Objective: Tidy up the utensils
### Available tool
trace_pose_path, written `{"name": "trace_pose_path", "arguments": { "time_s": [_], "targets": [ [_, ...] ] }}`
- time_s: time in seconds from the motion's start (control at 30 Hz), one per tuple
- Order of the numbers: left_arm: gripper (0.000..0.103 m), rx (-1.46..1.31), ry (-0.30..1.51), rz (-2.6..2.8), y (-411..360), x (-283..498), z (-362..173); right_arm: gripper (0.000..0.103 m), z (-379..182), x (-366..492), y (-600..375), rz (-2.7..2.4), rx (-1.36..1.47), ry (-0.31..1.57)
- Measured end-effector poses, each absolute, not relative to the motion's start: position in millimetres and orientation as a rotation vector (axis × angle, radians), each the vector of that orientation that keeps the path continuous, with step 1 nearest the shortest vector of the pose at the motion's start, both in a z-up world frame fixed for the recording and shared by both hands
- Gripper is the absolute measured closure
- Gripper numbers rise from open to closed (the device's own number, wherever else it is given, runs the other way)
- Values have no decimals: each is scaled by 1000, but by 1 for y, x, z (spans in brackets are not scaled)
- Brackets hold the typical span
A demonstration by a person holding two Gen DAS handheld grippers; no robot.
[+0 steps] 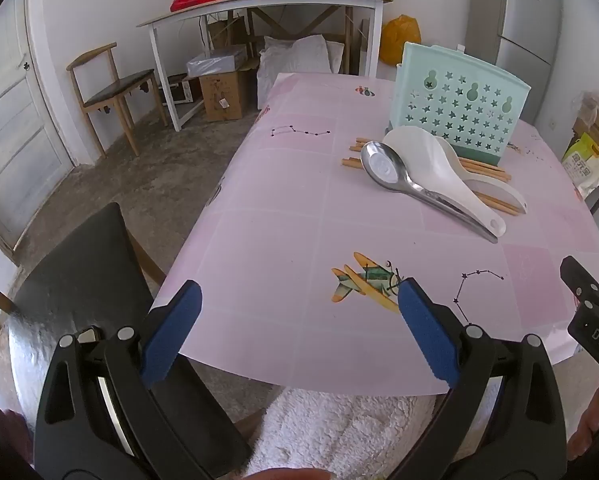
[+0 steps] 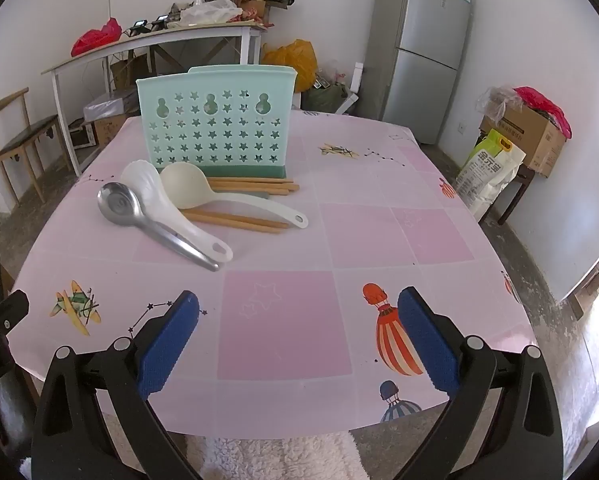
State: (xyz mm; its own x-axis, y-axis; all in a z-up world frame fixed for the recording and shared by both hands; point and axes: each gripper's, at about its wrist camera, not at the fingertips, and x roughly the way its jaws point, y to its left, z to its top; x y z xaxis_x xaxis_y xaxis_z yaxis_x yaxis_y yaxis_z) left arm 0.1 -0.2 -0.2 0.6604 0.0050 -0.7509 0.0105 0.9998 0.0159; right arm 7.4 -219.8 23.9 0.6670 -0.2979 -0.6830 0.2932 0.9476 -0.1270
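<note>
A mint-green utensil holder (image 2: 215, 120) with star-shaped holes stands upright at the far side of the table, also visible as the holder (image 1: 459, 100). In front of it lie a steel spoon (image 2: 139, 216), a white scalloped spoon (image 2: 167, 208), a cream ladle (image 2: 203, 192) and several wooden chopsticks (image 2: 251, 222). The left wrist view shows the steel spoon (image 1: 399, 178) and white spoons (image 1: 451, 168) over the chopsticks (image 1: 495, 200). My left gripper (image 1: 299, 296) and right gripper (image 2: 297, 304) hover over the table's near edge, both open and empty, well short of the utensils.
The pink patterned tablecloth (image 2: 283, 312) covers the table. A dark chair (image 1: 79, 280) stands at the left near corner. A fluffy white garment (image 2: 275, 456) lies below the near edge. A fridge (image 2: 423, 48), boxes and a cluttered side table (image 1: 267, 4) line the walls.
</note>
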Motion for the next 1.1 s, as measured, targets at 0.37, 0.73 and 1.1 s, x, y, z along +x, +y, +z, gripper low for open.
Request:
{"name": "trace_pose_path", "arguments": {
  "time_s": [0.37, 0.73, 1.1],
  "targets": [
    [8, 11, 845, 6, 8, -2, 1, 6, 25, 14, -215, -324, -12, 767],
    [8, 12, 852, 12, 4, 4, 0, 6, 26, 9, -216, -324, -15, 759],
    [8, 4, 854, 18, 6, 6, -1, 6, 26, 10, -215, -324, -16, 761]
  ]
}}
